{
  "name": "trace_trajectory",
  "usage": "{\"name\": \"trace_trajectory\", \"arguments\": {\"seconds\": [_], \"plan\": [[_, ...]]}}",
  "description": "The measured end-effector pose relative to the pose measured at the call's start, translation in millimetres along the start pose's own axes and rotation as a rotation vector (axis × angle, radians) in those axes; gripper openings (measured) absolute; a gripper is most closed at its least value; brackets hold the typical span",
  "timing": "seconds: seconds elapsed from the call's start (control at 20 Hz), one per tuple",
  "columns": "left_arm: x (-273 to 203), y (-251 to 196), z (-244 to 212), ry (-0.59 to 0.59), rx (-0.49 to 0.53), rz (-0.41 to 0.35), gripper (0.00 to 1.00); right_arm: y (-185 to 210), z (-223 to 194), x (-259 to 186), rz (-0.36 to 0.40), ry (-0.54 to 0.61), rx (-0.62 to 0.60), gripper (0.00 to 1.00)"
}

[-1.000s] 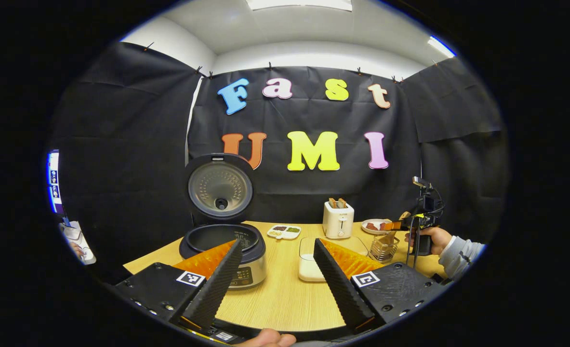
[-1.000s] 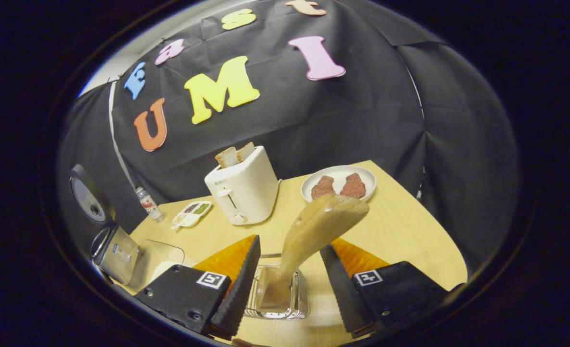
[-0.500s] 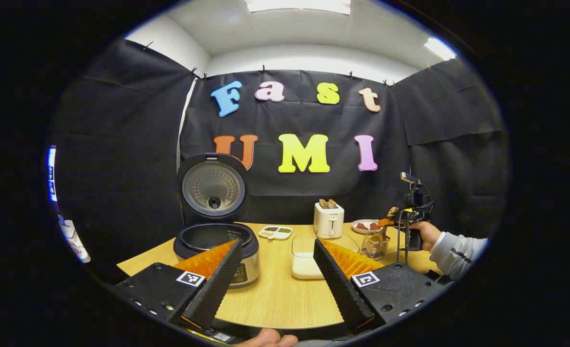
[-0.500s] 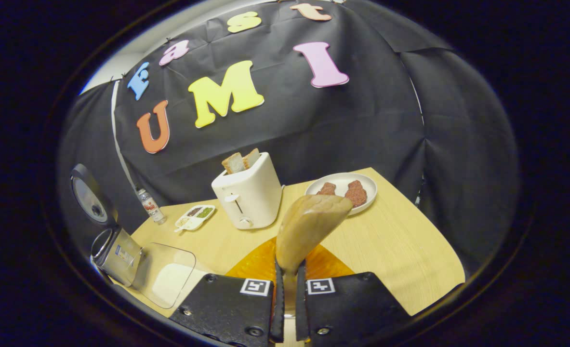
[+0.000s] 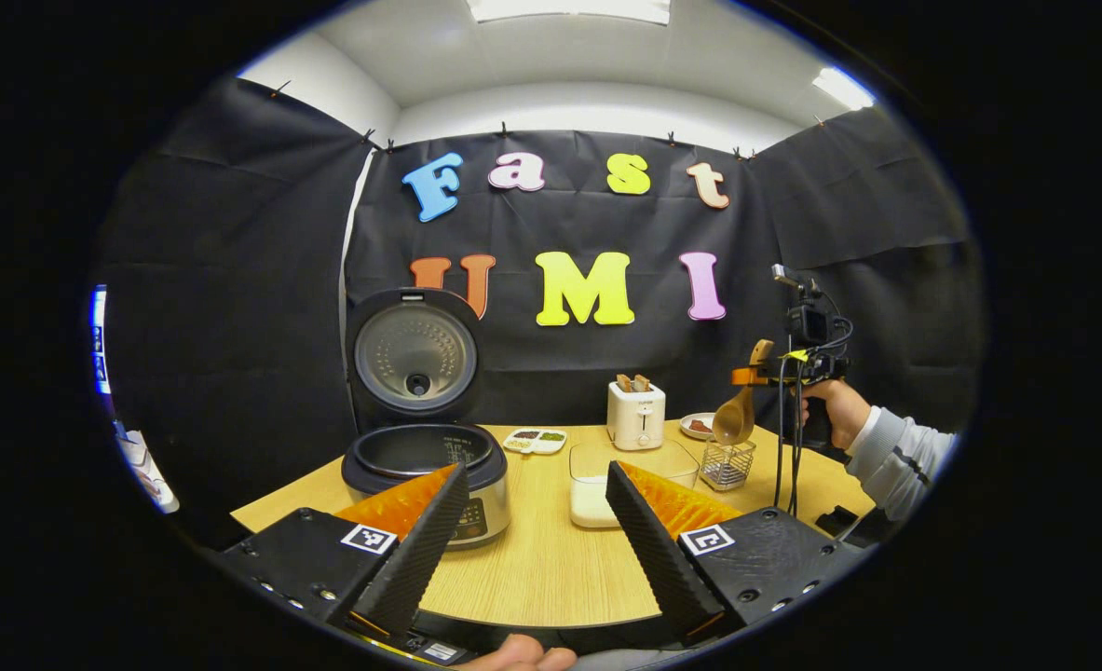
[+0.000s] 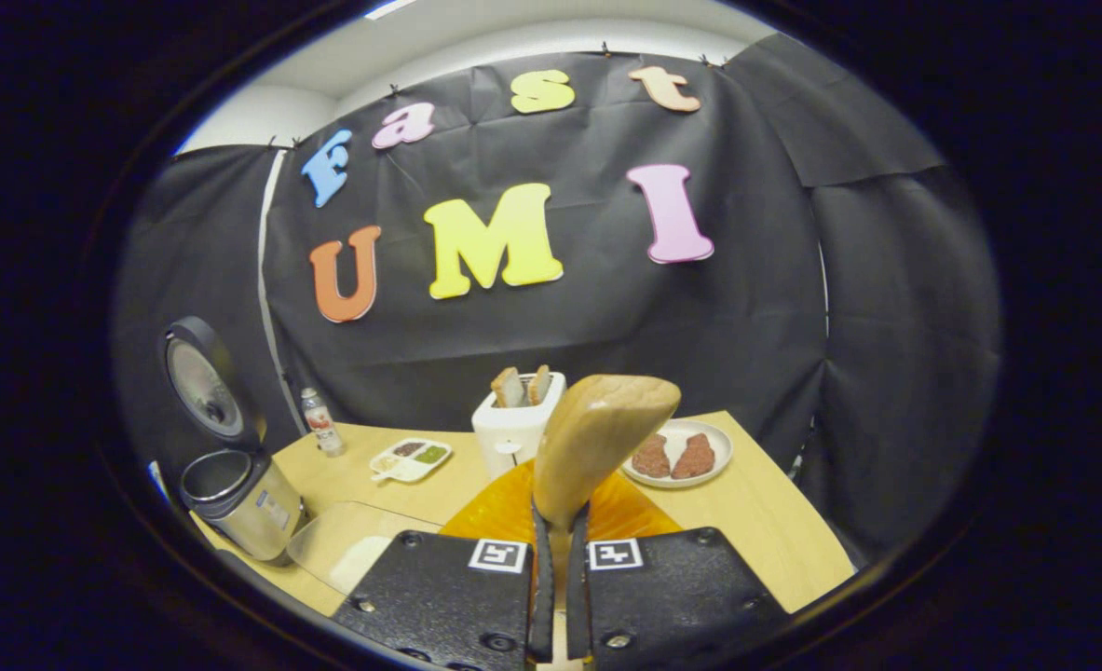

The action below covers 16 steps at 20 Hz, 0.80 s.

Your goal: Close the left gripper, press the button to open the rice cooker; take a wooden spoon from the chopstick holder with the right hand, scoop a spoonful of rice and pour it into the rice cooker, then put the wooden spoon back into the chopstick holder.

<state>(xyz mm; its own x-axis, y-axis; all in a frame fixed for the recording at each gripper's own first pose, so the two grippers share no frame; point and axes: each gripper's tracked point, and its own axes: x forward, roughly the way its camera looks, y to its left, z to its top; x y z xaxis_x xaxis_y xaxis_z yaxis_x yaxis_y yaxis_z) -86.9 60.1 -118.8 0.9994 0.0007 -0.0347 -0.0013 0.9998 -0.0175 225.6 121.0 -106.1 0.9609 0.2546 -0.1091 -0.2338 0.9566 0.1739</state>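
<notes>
The rice cooker point(image 5: 425, 466) stands at the table's left with its lid point(image 5: 412, 354) raised; it also shows in the right gripper view point(image 6: 243, 499). My left gripper point(image 5: 524, 531) is open, low over the near table edge, holding nothing. My right gripper point(image 6: 557, 596) is shut on the handle of the wooden spoon point(image 6: 595, 438). In the left gripper view that spoon point(image 5: 735, 419) hangs bowl-down above the wire chopstick holder point(image 5: 728, 464), lifted out of it. The clear box of rice point(image 5: 606, 480) sits between cooker and holder.
A white toaster point(image 5: 635, 415) with bread, a divided condiment dish point(image 5: 533, 440) and a plate of meat pieces point(image 6: 677, 455) sit toward the back. A small bottle point(image 6: 319, 419) stands by the wall. The right hand and sleeve point(image 5: 872, 438) are at the right table edge.
My right gripper closed on the spoon's handle, then rose, lifting the spoon out of the chopstick holder. My left gripper stayed open and drew back a little from the cooker.
</notes>
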Motion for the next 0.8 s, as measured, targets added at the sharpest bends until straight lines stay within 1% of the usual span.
{"name": "trace_trajectory", "arguments": {"seconds": [0.15,0.35,0.45,0.6,0.7,0.8], "plan": [[0.0,8.5,-0.2,-0.001,-0.007,0.007,0.95,47.3,7.9,-9.7,0.059,-0.018,-0.032,0.09],[-2.5,16.6,-5.7,0.007,-0.011,0.016,0.95,105.8,1.7,-4.5,0.129,-0.007,-0.05,0.09],[-3.9,21.1,-8.2,0.013,-0.009,0.023,0.95,120.3,-6.1,3.1,0.129,-0.011,-0.043,0.1],[-4.3,27.7,-8.5,0.013,-0.008,0.034,0.95,135.6,-34.3,19.6,0.127,0.021,-0.045,0.09],[-2.8,28.0,-6.7,0.01,-0.006,0.038,0.95,139.4,-58.8,31.5,0.112,0.058,-0.049,0.1],[-3.2,29.9,-8.9,0.009,-0.005,0.036,0.95,136.6,-78.4,43.5,0.075,0.075,-0.085,0.1]]}}
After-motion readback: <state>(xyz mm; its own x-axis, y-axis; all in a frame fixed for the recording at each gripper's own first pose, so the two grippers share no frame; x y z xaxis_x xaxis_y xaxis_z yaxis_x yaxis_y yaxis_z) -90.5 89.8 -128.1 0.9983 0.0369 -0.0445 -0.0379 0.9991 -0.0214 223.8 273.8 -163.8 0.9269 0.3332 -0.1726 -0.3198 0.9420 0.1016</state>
